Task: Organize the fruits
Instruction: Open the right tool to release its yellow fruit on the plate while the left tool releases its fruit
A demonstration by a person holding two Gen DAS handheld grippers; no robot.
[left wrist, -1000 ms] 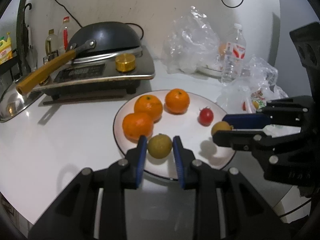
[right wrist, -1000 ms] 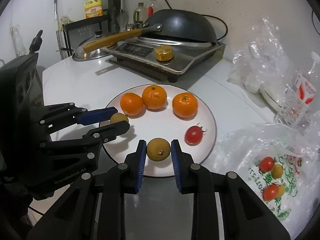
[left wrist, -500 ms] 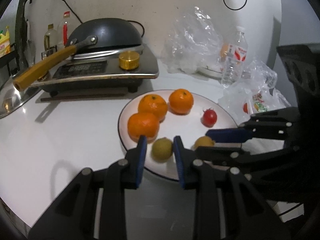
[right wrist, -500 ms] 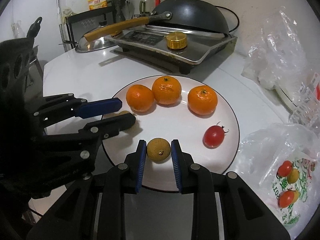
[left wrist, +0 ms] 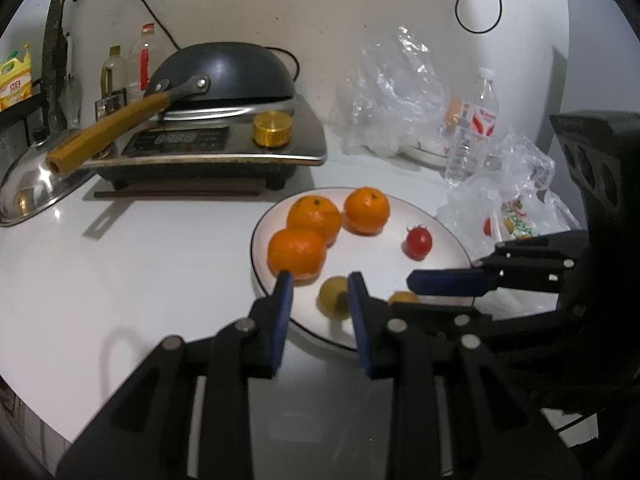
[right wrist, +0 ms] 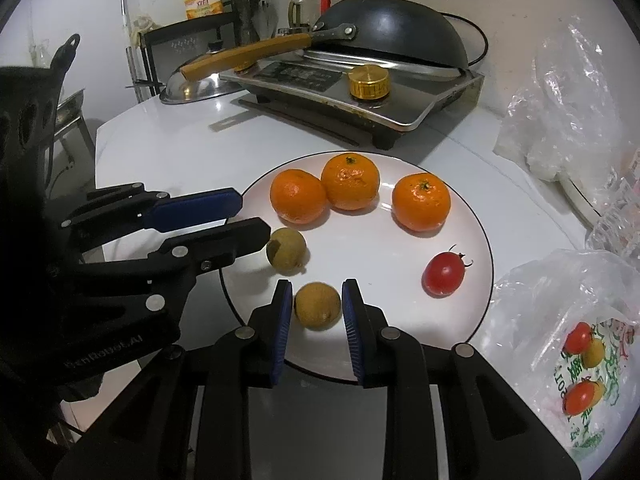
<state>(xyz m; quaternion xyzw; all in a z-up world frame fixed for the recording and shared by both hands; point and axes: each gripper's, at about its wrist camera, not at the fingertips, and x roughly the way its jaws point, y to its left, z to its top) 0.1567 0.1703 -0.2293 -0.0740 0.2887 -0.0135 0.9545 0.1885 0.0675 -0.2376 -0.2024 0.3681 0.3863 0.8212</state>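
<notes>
Glossy white plate (right wrist: 472,236), crinkled clear plastic bag (right wrist: 560,120), steel stove (right wrist: 400,100)

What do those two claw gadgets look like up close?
Both the left claw and right claw are matte black plastic linkages joined by round silver rivets, each ending in two flat fingers faced with blue ribbed pads. The left claw's body bears faint embossed lettering.

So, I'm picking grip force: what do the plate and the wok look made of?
Plate: probably glazed ceramic, glossy white with a thin dark rim line. Wok: dark metal with a satin sheen, wooden-looking handle riveted on.
</notes>
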